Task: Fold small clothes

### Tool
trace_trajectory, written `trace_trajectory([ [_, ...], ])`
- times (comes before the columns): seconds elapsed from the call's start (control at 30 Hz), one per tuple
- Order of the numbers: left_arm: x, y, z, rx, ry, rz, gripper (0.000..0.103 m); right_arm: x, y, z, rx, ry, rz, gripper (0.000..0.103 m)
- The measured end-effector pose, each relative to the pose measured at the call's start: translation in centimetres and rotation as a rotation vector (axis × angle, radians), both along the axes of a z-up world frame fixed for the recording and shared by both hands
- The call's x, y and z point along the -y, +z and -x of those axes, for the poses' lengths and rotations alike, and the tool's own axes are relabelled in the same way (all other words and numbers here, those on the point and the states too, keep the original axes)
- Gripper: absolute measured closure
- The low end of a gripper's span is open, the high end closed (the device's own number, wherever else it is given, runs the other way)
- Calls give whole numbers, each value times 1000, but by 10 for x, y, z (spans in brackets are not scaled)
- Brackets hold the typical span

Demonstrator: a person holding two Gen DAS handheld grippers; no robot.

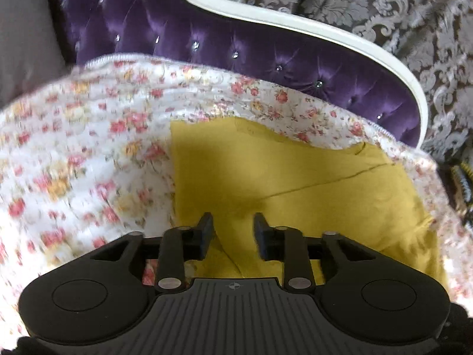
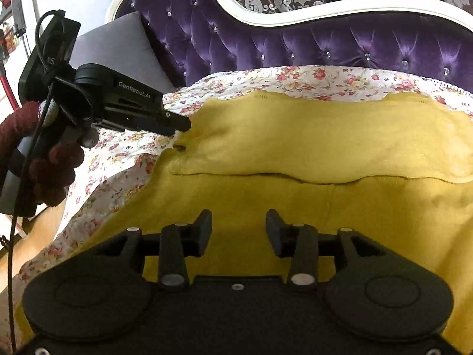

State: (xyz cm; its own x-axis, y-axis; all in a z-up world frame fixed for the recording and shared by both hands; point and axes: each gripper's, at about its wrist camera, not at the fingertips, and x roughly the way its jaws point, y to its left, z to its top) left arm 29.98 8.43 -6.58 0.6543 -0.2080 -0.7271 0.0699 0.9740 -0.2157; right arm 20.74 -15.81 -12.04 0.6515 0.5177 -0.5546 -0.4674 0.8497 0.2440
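Note:
A mustard-yellow knit garment [image 2: 310, 148] lies spread on a floral sheet [image 2: 118, 177], its far part folded over toward me along a crosswise edge. It also shows in the left wrist view [image 1: 266, 171]. My left gripper [image 1: 233, 227] is open and empty, just above the garment's left part. In the right wrist view the left gripper [image 2: 184, 125] hovers at the garment's far left corner. My right gripper [image 2: 239, 224] is open and empty, low over the garment's near half.
A purple tufted headboard [image 2: 295, 41] with a white frame rises behind the sheet. A grey pillow [image 2: 118, 53] leans at its left end. A patterned curtain [image 1: 399, 14] hangs behind. The bed's left edge drops to a wooden floor [image 2: 38, 224].

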Motion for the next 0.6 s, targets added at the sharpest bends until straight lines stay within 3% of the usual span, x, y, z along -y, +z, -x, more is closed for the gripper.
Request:
trace_trajectory([
  [0.27,13,-30,-19,-113,-28,22,66,3,-2,0,-2,-1,-25,52],
  [0.4,18,-28,-18,-84,-42,24,68,4,-3,-2,-10,-1,-36,52],
  [0.43,18,-26,-14,-53,-48,45,85,4,-3,-2,-11,-1,-38,52],
  [0.47,20,-23,-12,-31,-60,49,95,4,-3,-2,-12,-1,-41,52],
  [0.6,49,2,-8,92,-131,-69,96,5,-3,-2,-15,-8,-52,52],
])
